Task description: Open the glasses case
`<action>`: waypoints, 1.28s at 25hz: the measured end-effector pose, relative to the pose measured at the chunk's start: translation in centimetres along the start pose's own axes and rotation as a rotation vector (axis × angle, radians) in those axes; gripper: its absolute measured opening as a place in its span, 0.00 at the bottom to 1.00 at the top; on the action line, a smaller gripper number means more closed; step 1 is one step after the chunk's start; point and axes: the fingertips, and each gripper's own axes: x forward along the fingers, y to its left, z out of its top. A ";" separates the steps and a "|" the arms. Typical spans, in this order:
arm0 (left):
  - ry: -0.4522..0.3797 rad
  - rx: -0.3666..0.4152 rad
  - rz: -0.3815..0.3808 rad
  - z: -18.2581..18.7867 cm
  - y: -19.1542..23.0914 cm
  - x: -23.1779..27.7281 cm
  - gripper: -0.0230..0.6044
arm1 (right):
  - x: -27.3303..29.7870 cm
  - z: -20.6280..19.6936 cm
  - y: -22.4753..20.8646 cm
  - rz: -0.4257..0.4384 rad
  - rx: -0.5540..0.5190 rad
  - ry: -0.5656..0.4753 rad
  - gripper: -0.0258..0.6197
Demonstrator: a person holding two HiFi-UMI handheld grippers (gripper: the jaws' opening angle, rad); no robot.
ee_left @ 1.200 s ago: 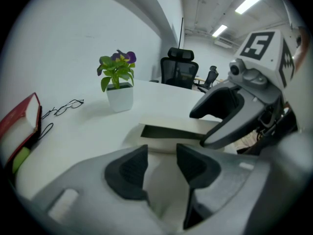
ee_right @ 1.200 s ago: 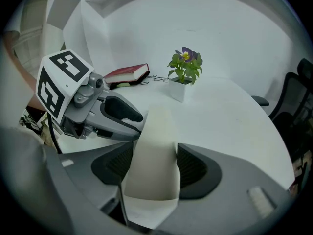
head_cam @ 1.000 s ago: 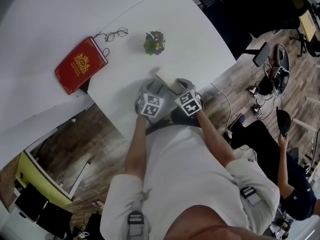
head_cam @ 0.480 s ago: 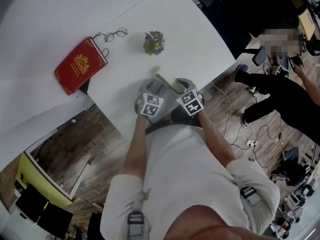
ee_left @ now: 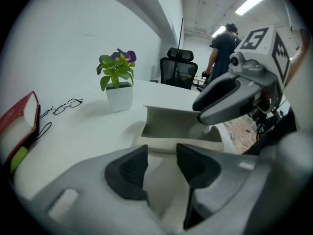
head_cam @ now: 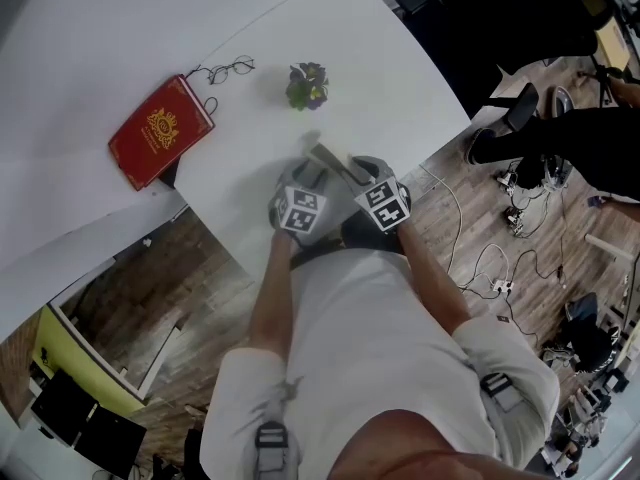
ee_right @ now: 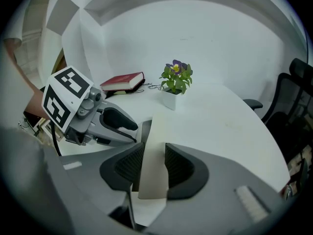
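Left gripper (ee_left: 161, 154) clamping glasses case (ee_left: 177, 124), right gripper (ee_right: 154, 156) just closing onto raised lid (ee_right: 157, 130)

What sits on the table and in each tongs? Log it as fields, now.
Case: cream glasses case, partly open, on the white table
Left tongs: shut on the case's near end
Right tongs: jaws just been closing, now clamped on the raised cream lid
Elsewhere on table: red hardcover book; wire-framed spectacles; small potted plant with purple flowers
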 end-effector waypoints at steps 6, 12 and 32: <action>-0.006 0.004 0.000 0.1 0.0 0.0 0.33 | -0.2 0.3 -0.5 -0.009 0.004 -0.008 0.21; -0.006 0.004 0.003 0.1 0.1 0.1 0.33 | -0.3 0.4 -1.0 -0.015 0.011 -0.013 0.18; -0.001 -0.009 0.017 -0.1 0.1 0.1 0.33 | -0.3 0.3 -2.6 -0.027 0.024 -0.018 0.12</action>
